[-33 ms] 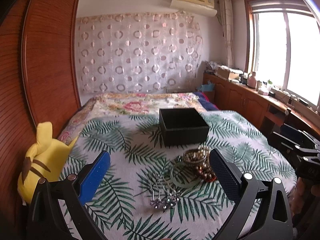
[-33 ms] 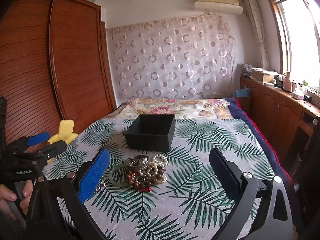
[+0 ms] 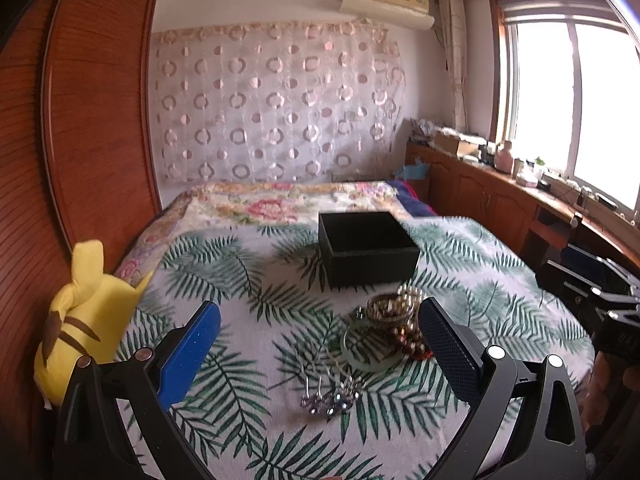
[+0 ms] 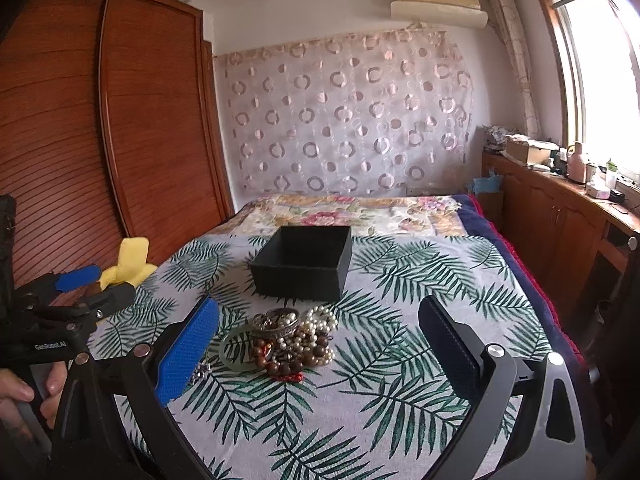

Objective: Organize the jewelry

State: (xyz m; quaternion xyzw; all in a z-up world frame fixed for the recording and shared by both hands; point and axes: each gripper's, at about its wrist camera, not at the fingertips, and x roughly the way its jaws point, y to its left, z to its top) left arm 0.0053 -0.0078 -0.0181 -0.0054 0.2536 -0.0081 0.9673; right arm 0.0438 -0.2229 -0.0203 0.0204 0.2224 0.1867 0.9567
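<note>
Plainly nothing is picked up yet: the jewelry lies heaped on the bed, just near of the black box, which looks empty from here. Both the left gripper and the right gripper hover near of the heap with fingers spread wide, grasping nothing. The next move, I judge, calls for singling out 1 piece from the tangle, closing on it and carrying it over the box wall without dragging its neighbours along. The left view alone shows the earrings loose at the near side and the green bangle clearly; the right view better separates pearls from brown beads.
</note>
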